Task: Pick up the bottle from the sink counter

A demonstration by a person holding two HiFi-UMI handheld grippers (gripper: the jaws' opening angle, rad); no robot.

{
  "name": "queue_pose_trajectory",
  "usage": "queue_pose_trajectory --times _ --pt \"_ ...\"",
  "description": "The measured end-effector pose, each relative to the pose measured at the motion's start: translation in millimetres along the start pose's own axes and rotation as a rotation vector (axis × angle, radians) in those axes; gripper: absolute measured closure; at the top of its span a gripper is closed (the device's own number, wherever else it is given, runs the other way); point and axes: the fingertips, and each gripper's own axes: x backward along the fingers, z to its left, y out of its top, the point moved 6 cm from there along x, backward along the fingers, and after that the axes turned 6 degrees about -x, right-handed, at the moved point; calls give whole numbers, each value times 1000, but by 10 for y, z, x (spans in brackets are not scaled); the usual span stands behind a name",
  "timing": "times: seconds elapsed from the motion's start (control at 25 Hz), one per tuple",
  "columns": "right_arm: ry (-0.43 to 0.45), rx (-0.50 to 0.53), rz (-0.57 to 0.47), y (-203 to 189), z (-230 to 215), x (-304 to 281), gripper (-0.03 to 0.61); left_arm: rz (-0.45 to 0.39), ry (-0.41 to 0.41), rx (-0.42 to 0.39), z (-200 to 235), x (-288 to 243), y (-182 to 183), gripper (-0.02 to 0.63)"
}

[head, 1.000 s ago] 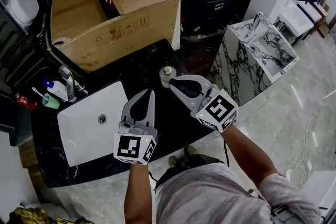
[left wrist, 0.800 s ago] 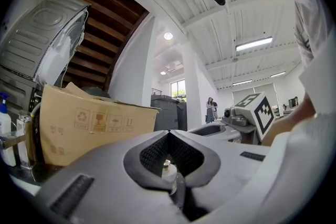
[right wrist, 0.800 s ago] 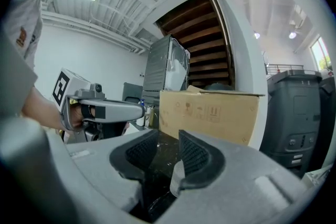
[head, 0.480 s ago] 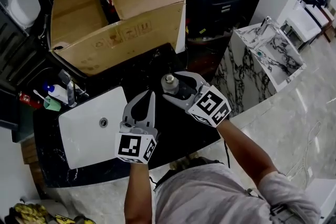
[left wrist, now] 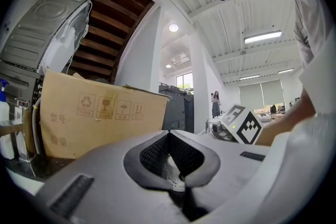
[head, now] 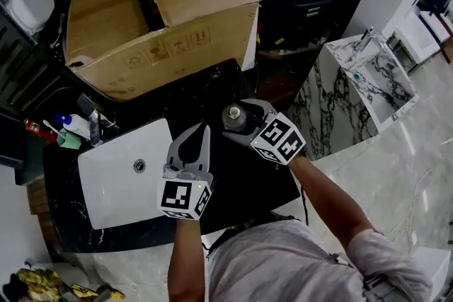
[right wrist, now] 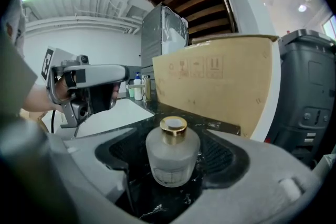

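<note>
bottle [right wrist: 171, 160]: frosted white, gold cap [right wrist: 173, 124] | counter [head: 242, 177]: black, white veins | sink [head: 113, 184]: white | box [head: 163, 46]: brown

Head view: overhead, steeply down on counter [head: 195, 92]. Gripper views: low over counter, close, facing box [head: 156, 32] at its back edge; shared by all three.

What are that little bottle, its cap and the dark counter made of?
Bottle: probably frosted glass, translucent and matte.
Cap: looks like polished gold-coloured metal or plated plastic, shiny.
Counter: seemingly glossy black marble or imitation stone, with white veins.
</note>
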Motion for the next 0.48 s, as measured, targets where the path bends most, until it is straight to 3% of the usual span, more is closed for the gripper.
queue_pose_trajectory --times 0.48 --pt "44 0 81 -107 -76 -288 209 20 11 15 111 -35 -95 614"
